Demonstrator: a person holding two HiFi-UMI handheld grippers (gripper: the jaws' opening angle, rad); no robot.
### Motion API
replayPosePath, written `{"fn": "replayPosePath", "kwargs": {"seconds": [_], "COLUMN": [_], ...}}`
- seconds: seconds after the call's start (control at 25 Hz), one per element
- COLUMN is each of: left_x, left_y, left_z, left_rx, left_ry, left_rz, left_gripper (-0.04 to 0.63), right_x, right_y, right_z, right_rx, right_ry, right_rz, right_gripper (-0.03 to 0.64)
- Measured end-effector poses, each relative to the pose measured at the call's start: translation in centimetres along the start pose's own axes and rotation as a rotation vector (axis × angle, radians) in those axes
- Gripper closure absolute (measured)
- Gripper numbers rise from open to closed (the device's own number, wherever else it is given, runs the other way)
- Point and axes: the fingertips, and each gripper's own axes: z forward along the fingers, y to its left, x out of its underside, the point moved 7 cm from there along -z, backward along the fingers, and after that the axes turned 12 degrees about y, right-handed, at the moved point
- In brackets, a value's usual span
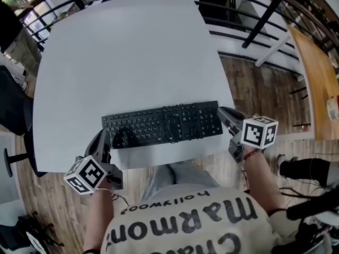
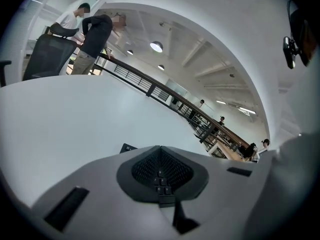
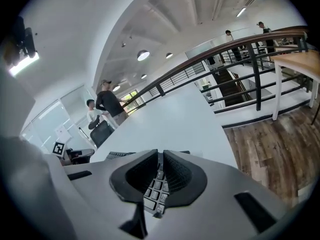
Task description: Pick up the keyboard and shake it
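Observation:
A black keyboard (image 1: 161, 125) lies crosswise near the front edge of the white table (image 1: 122, 52). My left gripper (image 1: 104, 137) is at its left end and my right gripper (image 1: 224, 115) is at its right end. In the left gripper view, the jaws of the left gripper (image 2: 160, 151) stand pressed together over a thin strip of keyboard (image 2: 161, 182) keys. In the right gripper view, the right gripper (image 3: 161, 156) is likewise clamped on the keyboard (image 3: 156, 191) edge. Whether the keyboard rests on the table or hangs just above it cannot be told.
A black railing (image 1: 254, 25) runs behind and to the right of the table. There is a wooden table (image 1: 318, 73) at the far right and a dark office chair (image 1: 13, 115) at the left. Two people (image 2: 92, 31) stand beyond the table's far end.

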Motion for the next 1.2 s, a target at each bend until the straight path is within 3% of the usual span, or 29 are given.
{"fn": "replayPosePath", "kwargs": {"seconds": [0.16, 0.28, 0.56, 0.88, 1.04, 1.2], "left_x": [-0.4, -0.3, -0.1, -0.6, 0.3, 0.9], "left_y": [-0.8, -0.8, -1.6, -1.4, 1.2, 3.4], "left_z": [-0.1, -0.1, 0.4, 0.5, 1.2, 1.5], "left_rx": [0.025, 0.032, 0.043, 0.034, -0.054, -0.057], "left_ry": [-0.001, -0.007, 0.005, -0.029, 0.066, 0.112], "left_rz": [0.037, 0.012, 0.024, 0.047, 0.077, -0.012], "left_gripper": [0.592, 0.592, 0.592, 0.592, 0.589, 0.581], "right_x": [-2.1, -2.9, -1.4, -1.2, -0.2, 0.7], "right_y": [0.6, 1.0, 0.2, -0.1, -0.8, -1.9], "right_z": [-0.6, -0.7, -0.1, -0.5, -0.3, 0.0], "right_rx": [-0.102, -0.154, -0.076, -0.056, -0.005, -0.012], "right_ry": [-0.115, -0.144, -0.038, -0.002, 0.071, 0.106], "right_rz": [0.061, 0.072, 0.017, -0.024, -0.095, -0.066], "right_gripper": [0.563, 0.561, 0.561, 0.561, 0.554, 0.554]}}
